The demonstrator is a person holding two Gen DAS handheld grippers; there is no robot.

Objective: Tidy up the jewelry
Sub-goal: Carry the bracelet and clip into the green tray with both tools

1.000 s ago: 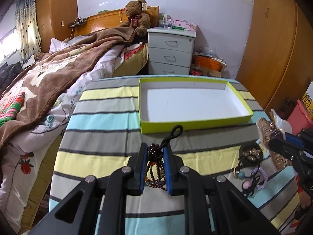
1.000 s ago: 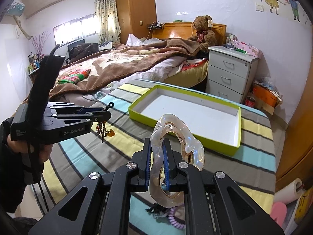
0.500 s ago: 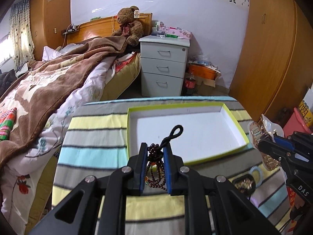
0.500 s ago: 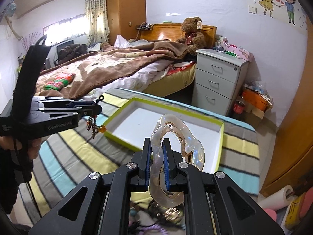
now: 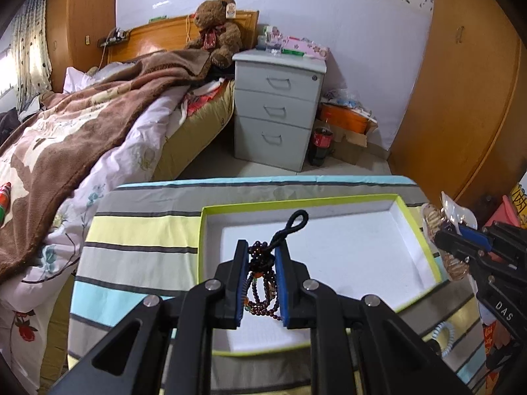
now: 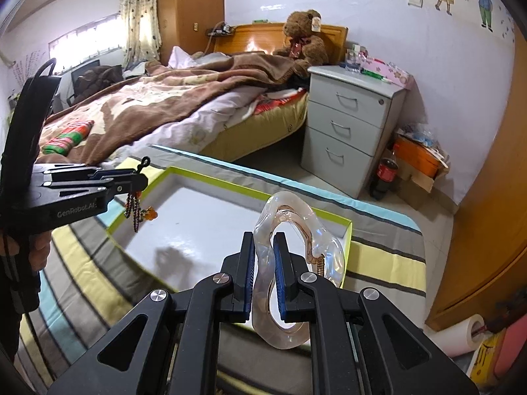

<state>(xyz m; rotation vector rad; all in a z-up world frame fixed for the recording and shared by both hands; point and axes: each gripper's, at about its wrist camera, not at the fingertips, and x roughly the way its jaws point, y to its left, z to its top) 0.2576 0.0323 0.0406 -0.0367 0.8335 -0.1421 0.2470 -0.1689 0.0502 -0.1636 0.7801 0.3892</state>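
Note:
My left gripper (image 5: 261, 253) is shut on a dark red bead bracelet (image 5: 260, 291) with a black cord loop, held above the near left part of the white tray with lime green rim (image 5: 296, 201). In the right wrist view the left gripper (image 6: 140, 179) hangs the bracelet (image 6: 135, 209) over the tray's (image 6: 250, 189) left edge. My right gripper (image 6: 263, 247) is shut on a clear pinkish hair claw clip (image 6: 303, 230), held above the tray's near right corner. The clip also shows in the left wrist view (image 5: 443, 227).
The tray lies on a striped cloth (image 5: 138, 230) over a table. A light blue spiral hair tie (image 5: 443, 337) lies near the tray's right front. A bed (image 5: 82, 131), grey nightstand (image 5: 278, 105) and wooden wardrobe (image 5: 461, 82) stand beyond.
Both grippers have moved forward and up over the tray, each still holding its item. The pile of other jewelry has dropped out of view.

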